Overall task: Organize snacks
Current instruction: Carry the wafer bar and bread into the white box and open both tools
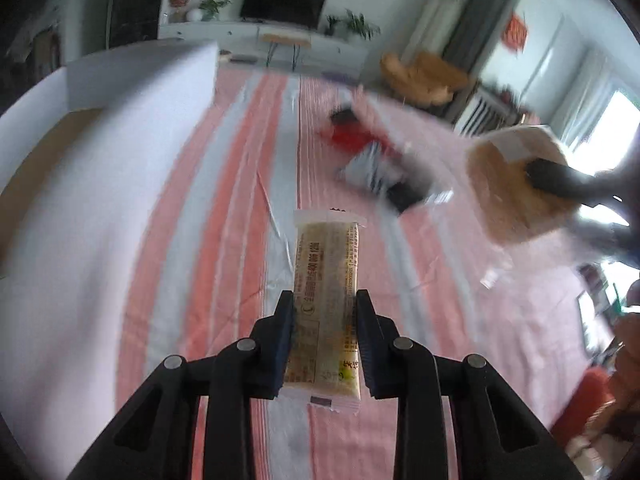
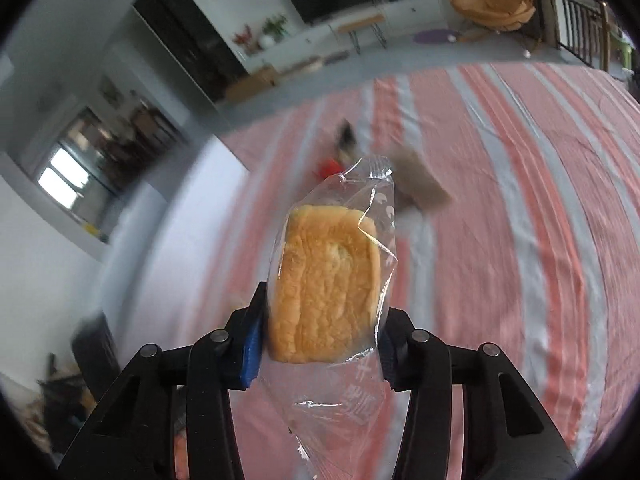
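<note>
Two grips on show at once here. The left gripper (image 1: pixel 325 320) has its fingers pinched on the long sides of a slim snack bar (image 1: pixel 326 304) in a clear wrapper with a pale, grainy filling, and the bar stands lengthways out ahead of the fingertips, up off the pink-and-white striped cloth (image 1: pixel 224 200). Over on the right, the right gripper (image 2: pixel 320 320) is clamped on a golden slice of bread in a clear plastic bag (image 2: pixel 326 288) — blue pad on one side, bag crinkled against the other, loose plastic trailing above and below. In the left wrist view that same bread shows at the right edge, held up above the cloth. Further back on the cloth lies a small heap of other snacks (image 1: pixel 372 160) — something red, something dark, something white with stripes, all too blurred to name. A big white box (image 1: pixel 80 168) with a brown cardboard floor sits along the left side of the cloth. Beyond it all, a television (image 1: pixel 282 4) stands against the far wall.
</note>
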Demonstrator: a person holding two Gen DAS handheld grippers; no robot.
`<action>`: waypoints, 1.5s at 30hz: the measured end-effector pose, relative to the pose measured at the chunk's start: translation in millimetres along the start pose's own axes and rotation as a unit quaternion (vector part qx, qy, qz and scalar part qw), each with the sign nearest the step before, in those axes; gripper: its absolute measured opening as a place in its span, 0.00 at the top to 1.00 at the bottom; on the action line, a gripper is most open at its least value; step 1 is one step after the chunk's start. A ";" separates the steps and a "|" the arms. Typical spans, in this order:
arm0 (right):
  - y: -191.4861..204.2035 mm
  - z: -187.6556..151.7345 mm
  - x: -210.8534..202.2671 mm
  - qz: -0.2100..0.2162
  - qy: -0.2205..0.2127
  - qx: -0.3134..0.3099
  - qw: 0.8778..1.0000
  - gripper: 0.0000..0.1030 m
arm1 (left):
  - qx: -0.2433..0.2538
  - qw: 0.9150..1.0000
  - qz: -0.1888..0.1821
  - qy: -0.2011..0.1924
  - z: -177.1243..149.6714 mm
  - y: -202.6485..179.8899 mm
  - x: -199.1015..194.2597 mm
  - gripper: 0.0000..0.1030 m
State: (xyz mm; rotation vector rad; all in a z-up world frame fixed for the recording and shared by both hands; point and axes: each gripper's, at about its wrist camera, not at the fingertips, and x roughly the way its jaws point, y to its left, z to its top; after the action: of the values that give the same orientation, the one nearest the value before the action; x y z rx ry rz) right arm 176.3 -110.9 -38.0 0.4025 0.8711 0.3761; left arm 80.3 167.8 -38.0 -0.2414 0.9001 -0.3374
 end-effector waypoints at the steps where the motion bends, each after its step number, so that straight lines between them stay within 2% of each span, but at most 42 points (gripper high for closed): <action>1: 14.3 7.2 -5.3 0.016 -0.008 -0.006 1.000 0.53 | -0.008 1.000 -0.008 -0.011 2.9 0.1 -13.2 0.72; 3: 48.3 20.8 -10.1 0.048 -0.016 -0.027 0.998 0.53 | -0.026 0.998 -0.019 -0.047 13.2 5.9 -55.2 0.72; 5: 89.8 27.4 -5.7 0.082 -0.012 -0.052 0.995 0.53 | -0.034 0.996 -0.008 -0.082 20.6 16.7 -92.0 0.72; 7: 132.5 29.9 8.7 0.115 0.005 -0.079 0.990 0.53 | -0.047 0.991 0.029 -0.119 25.9 38.3 -131.1 0.72; 10: 191.7 19.0 40.5 0.141 0.027 -0.118 0.983 0.52 | -0.069 0.982 0.093 -0.148 24.8 74.2 -162.8 0.72; 11: 207.2 14.8 53.0 0.143 0.033 -0.127 0.981 0.50 | -0.081 0.978 0.119 -0.151 21.9 90.4 -169.4 0.72; 13: 235.9 3.7 80.2 0.129 0.055 -0.148 0.979 0.35 | -0.111 0.969 0.168 -0.144 15.8 122.4 -174.4 0.70; 14: 245.4 -1.3 90.5 0.113 0.065 -0.157 0.979 0.26 | -0.127 0.965 0.187 -0.135 12.6 137.5 -174.1 0.56; 15: 253.1 -5.7 97.5 0.096 0.071 -0.171 0.978 0.26 | -0.147 0.960 0.203 -0.124 7.7 152.8 -173.6 0.35; 17: 258.1 -13.3 95.1 0.087 0.066 -0.184 0.977 0.26 | -0.184 0.951 0.220 -0.117 -2.4 172.5 -175.5 0.20; 20: 238.5 -22.6 78.6 0.087 0.045 -0.192 0.976 0.23 | -0.199 0.948 0.216 -0.128 -9.8 175.9 -174.9 0.18; 23: 192.7 -26.3 67.5 0.041 0.010 -0.196 0.980 0.23 | -0.182 0.953 0.196 -0.142 -4.5 153.1 -166.8 0.18; 25: 143.4 -31.0 65.1 -0.020 -0.012 -0.199 0.980 0.23 | -0.160 0.959 0.183 -0.147 0.6 134.3 -162.8 0.18; 26: 109.9 -36.6 65.7 -0.073 -0.020 -0.203 0.976 0.23 | -0.143 0.963 0.174 -0.150 2.0 119.9 -161.2 0.17; 29: 25.9 -50.7 68.6 -0.178 -0.010 -0.191 0.965 0.23 | -0.084 0.976 0.140 -0.144 11.1 63.5 -143.4 0.10; 31: -30.4 -61.3 59.8 -0.228 -0.006 -0.168 0.959 0.23 | -0.031 0.985 0.112 -0.127 12.8 16.8 -118.6 0.02; 33: -79.5 -69.5 48.3 -0.269 -0.011 -0.146 0.952 0.23 | 0.014 0.990 0.095 -0.101 12.1 -18.5 -88.2 0.00; 36: -125.2 -71.9 36.8 -0.302 -0.017 -0.116 0.946 0.23 | 0.080 0.992 0.078 -0.058 7.0 -64.5 -31.4 0.00; 38: -147.5 -70.6 29.2 -0.313 -0.020 -0.092 0.945 0.23 | 0.112 0.989 0.089 -0.042 4.9 -85.7 10.9 0.00; 41: -168.4 -70.3 20.2 -0.300 -0.021 -0.049 0.952 0.23 | 0.123 0.987 0.104 -0.023 4.3 -100.5 56.6 0.00; 45: -171.6 -67.3 15.3 -0.291 -0.019 -0.040 0.956 0.21 | 0.126 0.986 0.113 0.010 13.1 -106.3 118.9 0.00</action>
State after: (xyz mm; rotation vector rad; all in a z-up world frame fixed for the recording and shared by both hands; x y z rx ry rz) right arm 158.1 -239.0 -170.1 0.0655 0.8909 -0.1412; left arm 139.4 25.0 -79.5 0.0966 0.8845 -0.2398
